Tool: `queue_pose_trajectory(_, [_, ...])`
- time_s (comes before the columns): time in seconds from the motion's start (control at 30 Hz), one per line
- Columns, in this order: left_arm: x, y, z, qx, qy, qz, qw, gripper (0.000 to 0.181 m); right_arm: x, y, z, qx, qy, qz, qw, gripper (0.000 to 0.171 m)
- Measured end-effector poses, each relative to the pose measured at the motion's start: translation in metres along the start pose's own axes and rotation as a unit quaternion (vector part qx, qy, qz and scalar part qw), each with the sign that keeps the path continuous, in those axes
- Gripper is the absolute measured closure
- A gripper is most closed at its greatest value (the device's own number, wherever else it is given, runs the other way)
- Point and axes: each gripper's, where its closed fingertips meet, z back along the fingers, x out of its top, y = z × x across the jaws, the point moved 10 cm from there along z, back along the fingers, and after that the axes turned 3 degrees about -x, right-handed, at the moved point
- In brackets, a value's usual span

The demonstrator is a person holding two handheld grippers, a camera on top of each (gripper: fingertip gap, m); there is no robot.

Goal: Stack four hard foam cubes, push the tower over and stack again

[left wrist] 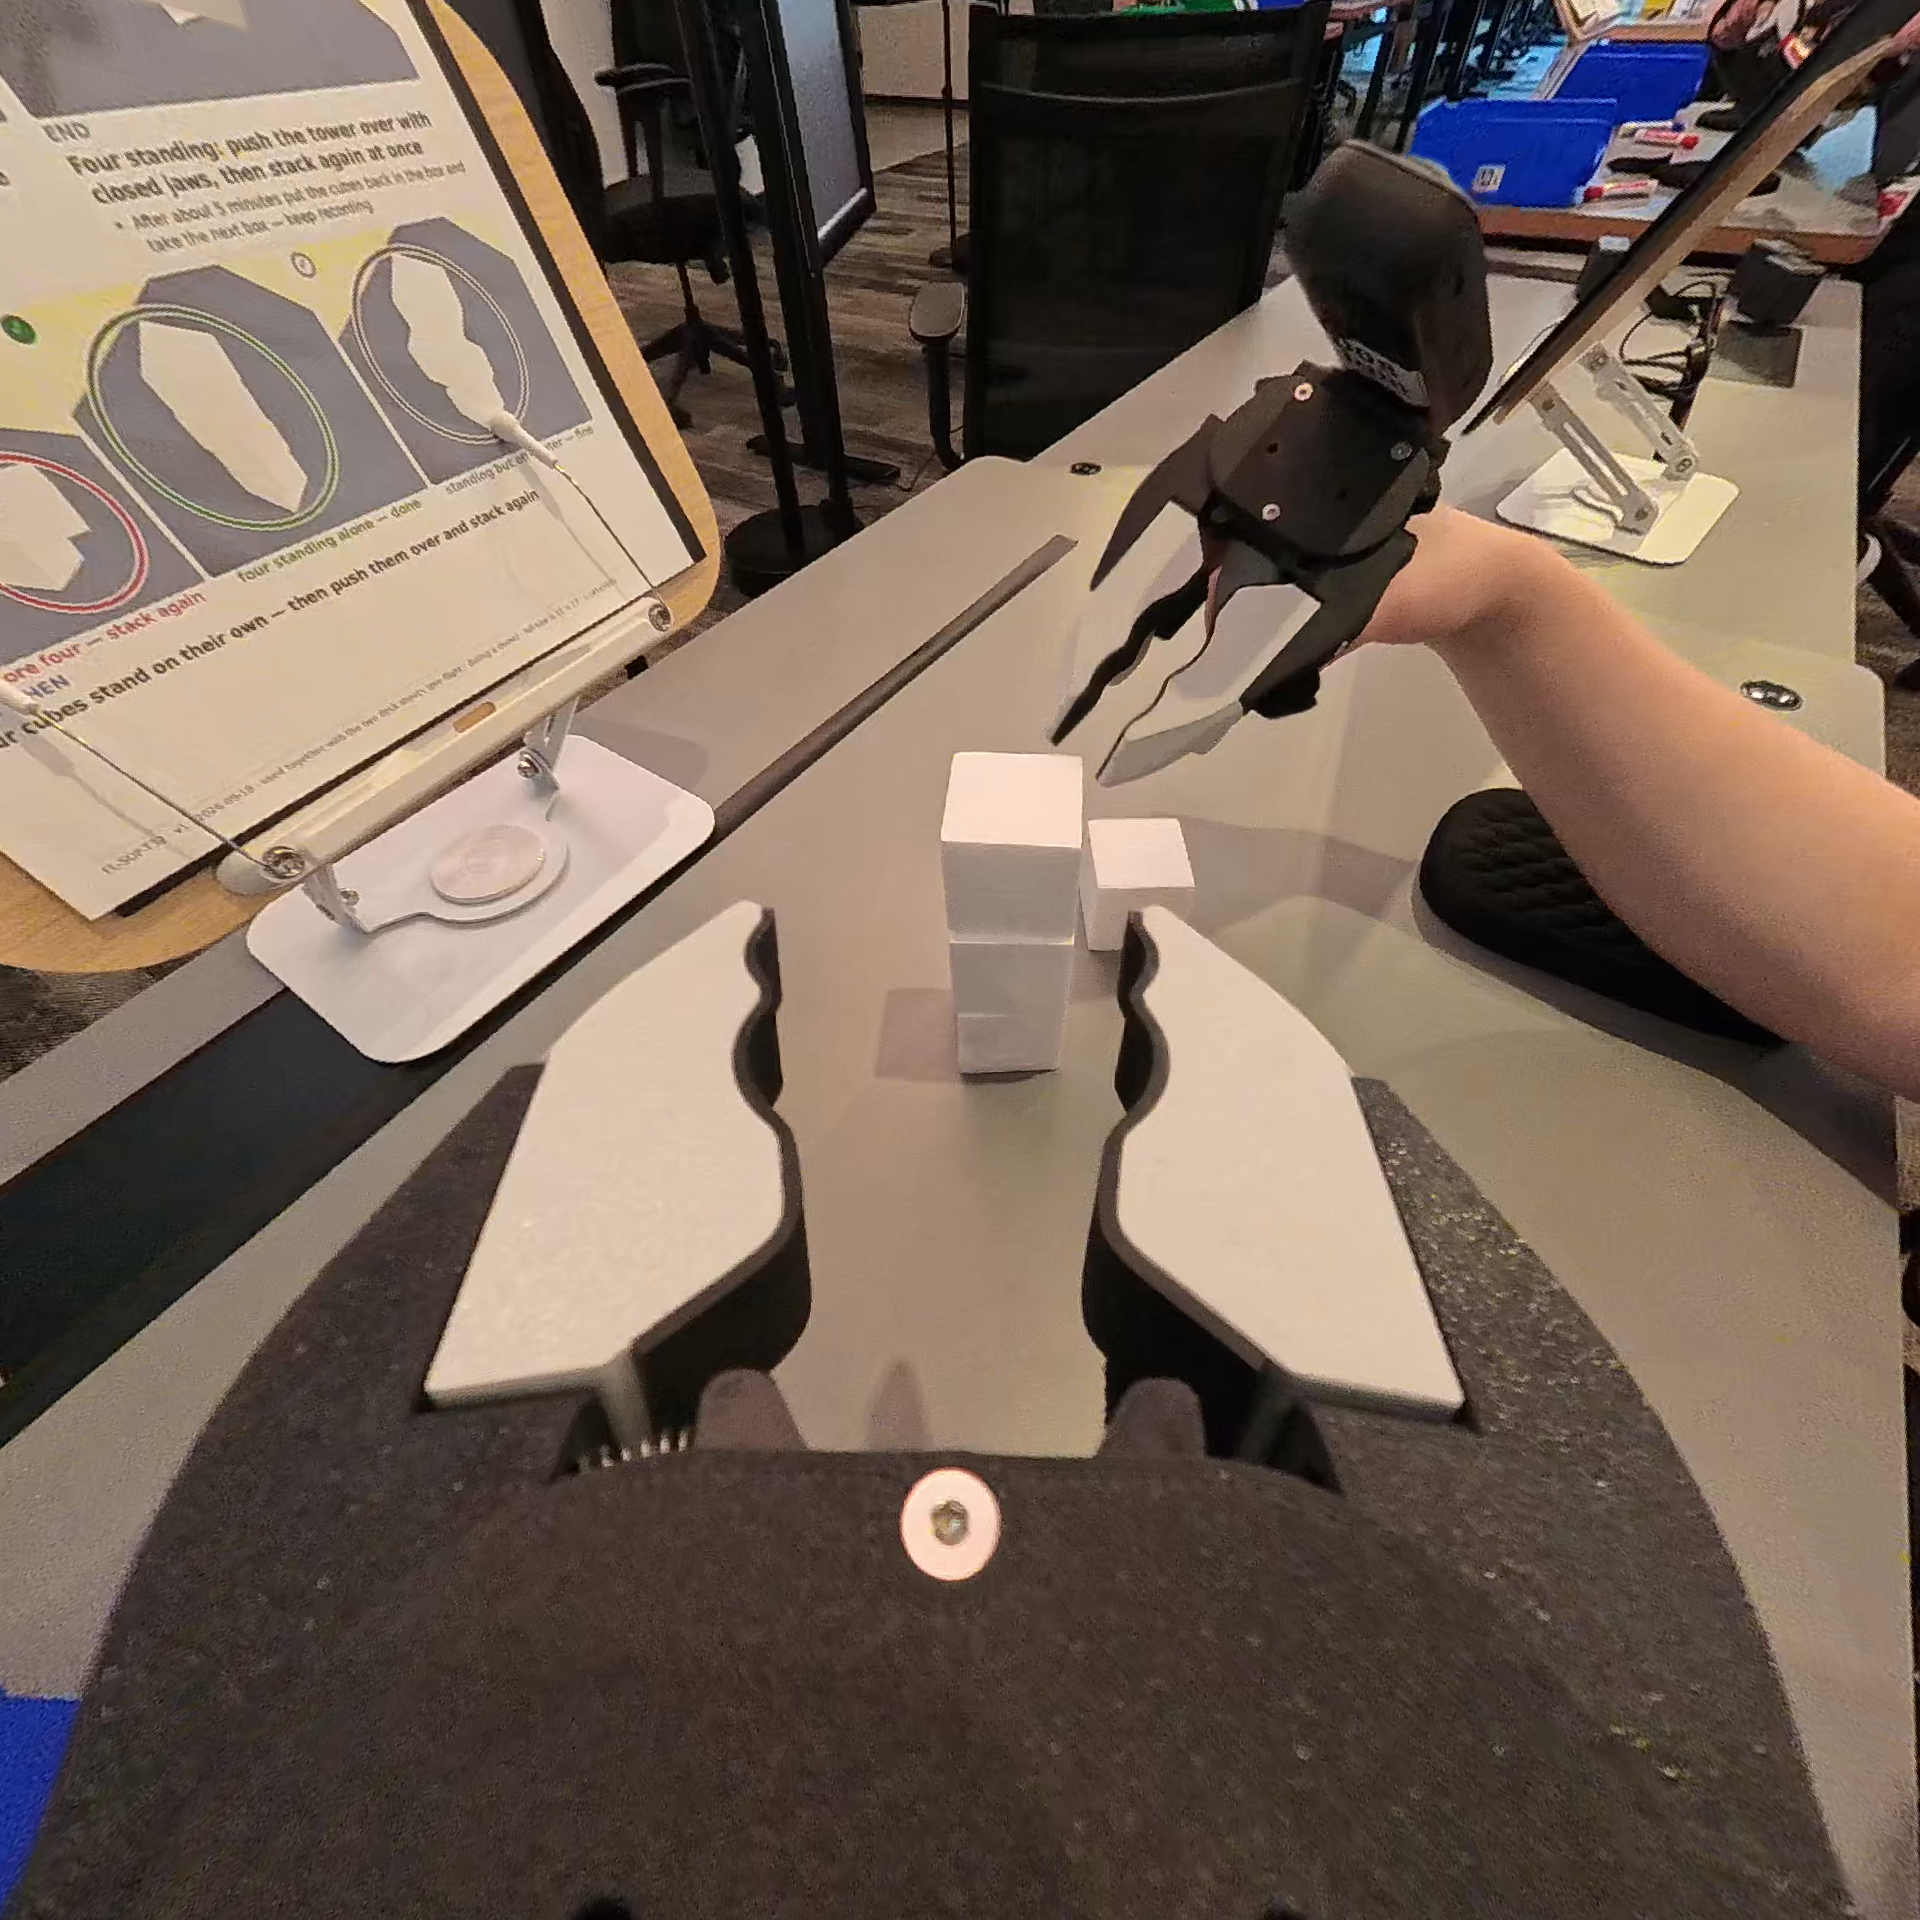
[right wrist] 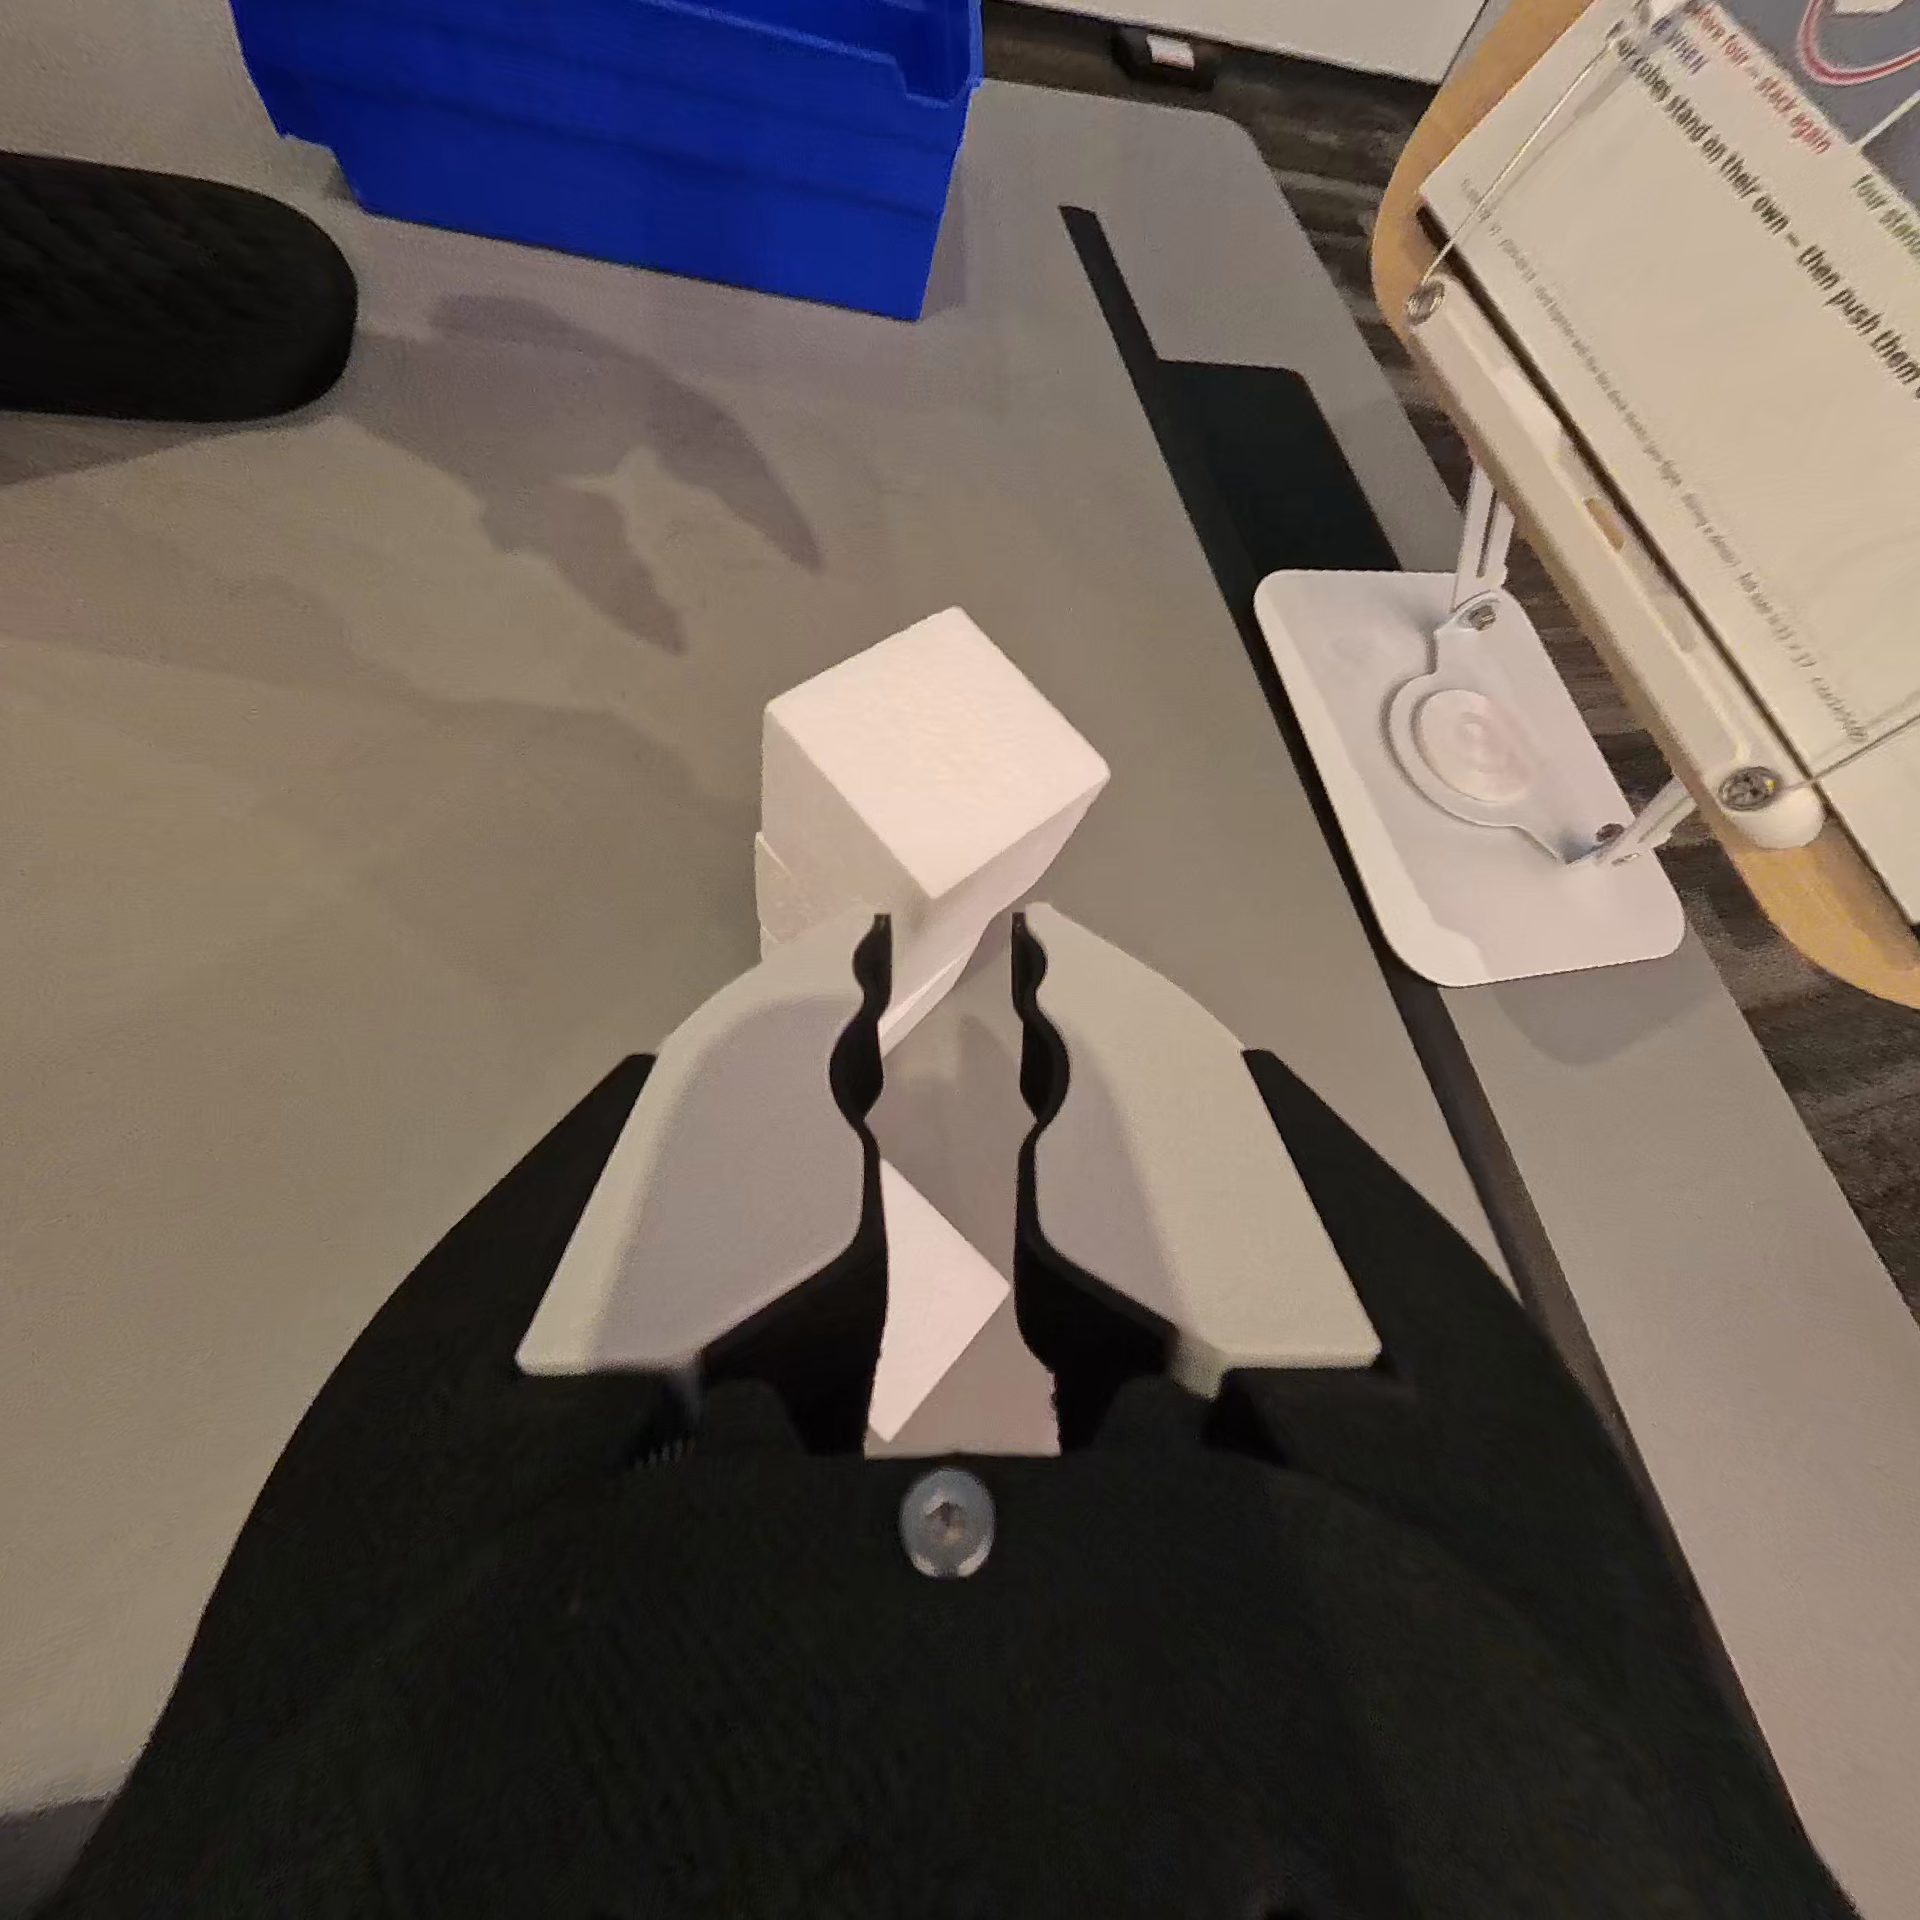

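Logged at far left a printed instruction sheet (left wrist: 312, 416) on a wooden board, propped on a white stand base (left wrist: 478, 894) on the grey desk (left wrist: 1351, 1247). Found next, low in the left wrist view, the left gripper (left wrist: 951, 920), fingers spread wide apart, empty, aimed at the tower and short of touching it. Recorded at centre a tower of three white foam cubes (left wrist: 1010, 904), upright, with slight offsets between layers and the top cube (right wrist: 925, 769) turned a little against the one beneath. Noted just right of the tower, flat on the desk and apparently clear of it, the fourth cube (left wrist: 1138, 868), seen also through the finger gap in the right wrist view (right wrist: 935, 1320). Placed above that cube the right gripper (left wrist: 1086, 753), angled down, fingers parted by a narrow gap, clamped on nothing. Entered at far right a black wrist rest (left wrist: 1538, 904) and, in the right wrist view only, a blue bin (right wrist: 623, 135) at the desk's back. Judged the step in hand as picking up the last cube. Advised: widen the right fingers before descent, square them to two flat faces, keep well off the tower's side, lift straight up, centre over the top cube, lower gently, release without sideways drag.
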Motion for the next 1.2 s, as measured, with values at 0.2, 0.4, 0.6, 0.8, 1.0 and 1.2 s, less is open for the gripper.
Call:
queue_pose_trajectory(0.2, [-0.001, -0.002, -0.005, 0.000, 0.016, -0.008, 1.000, 0.119, -0.006, -0.001, -0.010, 0.014, 0.005, -0.015, 1.000, 0.149])
queue_pose_trajectory(0.4, [-0.006, 0.001, -0.015, -0.001, 0.042, -0.003, 0.999, 0.119, -0.004, 0.000, -0.016, 0.020, 0.001, 0.016, 1.000, 0.149])
queue_pose_trajectory(0.6, [-0.011, 0.001, -0.025, 0.001, 0.065, -0.004, 0.998, 0.119, -0.029, -0.005, 0.006, 0.042, 0.002, -0.006, 0.999, 0.123])
queue_pose_trajectory(0.8, [-0.010, -0.004, -0.029, 0.007, 0.075, -0.014, 0.997, 0.119, -0.060, -0.014, 0.014, 0.054, 0.109, -0.147, 0.982, 0.111])
queue_pose_trajectory(1.0, [-0.009, -0.003, -0.025, 0.028, 0.082, -0.028, 0.996, 0.118, -0.043, -0.009, 0.001, 0.003, 0.235, -0.283, 0.930, 0.098])
queue_pose_trajectory(1.2, [-0.008, 0.001, -0.017, 0.038, 0.071, -0.018, 0.997, 0.119, -0.059, -0.005, -0.022, -0.050, 0.335, -0.353, 0.872, 0.092])
